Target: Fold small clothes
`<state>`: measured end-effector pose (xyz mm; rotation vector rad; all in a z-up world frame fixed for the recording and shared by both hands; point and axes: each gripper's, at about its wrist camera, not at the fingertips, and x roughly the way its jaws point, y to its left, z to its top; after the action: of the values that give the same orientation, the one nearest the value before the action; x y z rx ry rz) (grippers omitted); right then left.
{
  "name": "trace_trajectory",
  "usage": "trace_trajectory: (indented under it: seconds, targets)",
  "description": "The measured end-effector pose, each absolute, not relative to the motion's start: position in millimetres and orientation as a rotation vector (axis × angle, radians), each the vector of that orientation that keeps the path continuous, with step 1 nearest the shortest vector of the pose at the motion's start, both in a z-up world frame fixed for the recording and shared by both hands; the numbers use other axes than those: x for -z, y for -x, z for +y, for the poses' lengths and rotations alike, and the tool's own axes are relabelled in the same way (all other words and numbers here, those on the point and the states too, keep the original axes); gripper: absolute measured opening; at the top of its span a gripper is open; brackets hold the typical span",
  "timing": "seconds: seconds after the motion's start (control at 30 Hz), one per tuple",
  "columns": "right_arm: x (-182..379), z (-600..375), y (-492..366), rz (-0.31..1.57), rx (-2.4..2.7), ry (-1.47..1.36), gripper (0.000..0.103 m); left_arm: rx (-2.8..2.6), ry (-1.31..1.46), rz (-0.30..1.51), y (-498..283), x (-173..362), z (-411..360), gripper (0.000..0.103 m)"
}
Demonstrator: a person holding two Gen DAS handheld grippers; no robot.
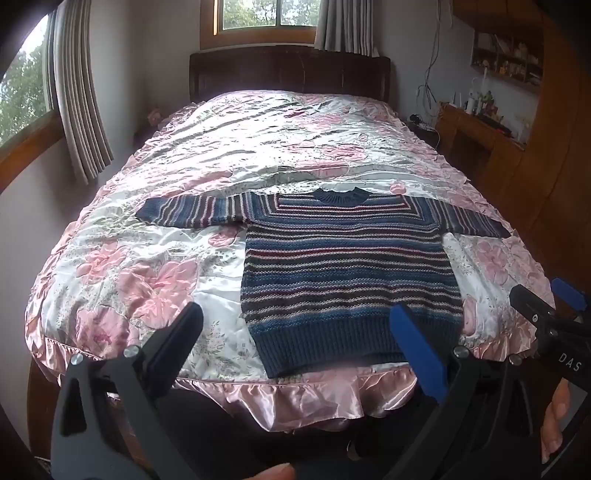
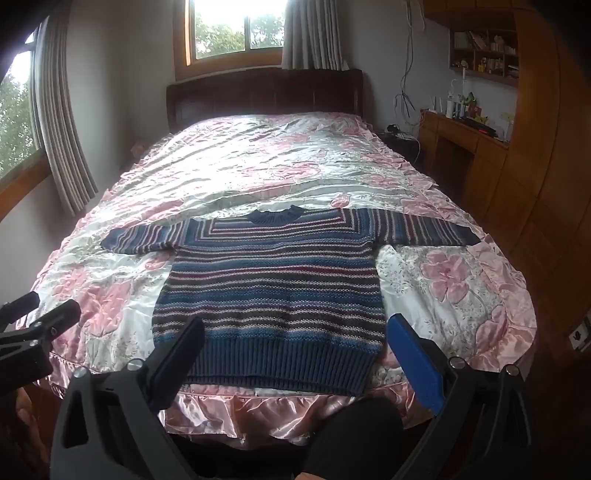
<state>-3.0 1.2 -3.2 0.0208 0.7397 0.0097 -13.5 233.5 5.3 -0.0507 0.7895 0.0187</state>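
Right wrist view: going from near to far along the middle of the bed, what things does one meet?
Pink ruffle of the bedspread → ribbed hem of the striped sweater → its collar → bare floral bedspread → dark headboard → window.

A big bed [image 1: 258,147] is wearing a shiny pink flowery cover [image 1: 140,280]. A small stripy sweater [image 1: 347,269] is lying flat on it, sleeves spread out, near the foot.
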Motion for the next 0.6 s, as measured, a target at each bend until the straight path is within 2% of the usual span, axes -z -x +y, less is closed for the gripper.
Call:
trace_trajectory:
  seconds: [0.6]
  targets:
    - [0.1,2.2,2.0,0.737,-0.009,-0.012,0.099,-0.032,0.043,0.780,15.1,-10.3,235.7,0.100]
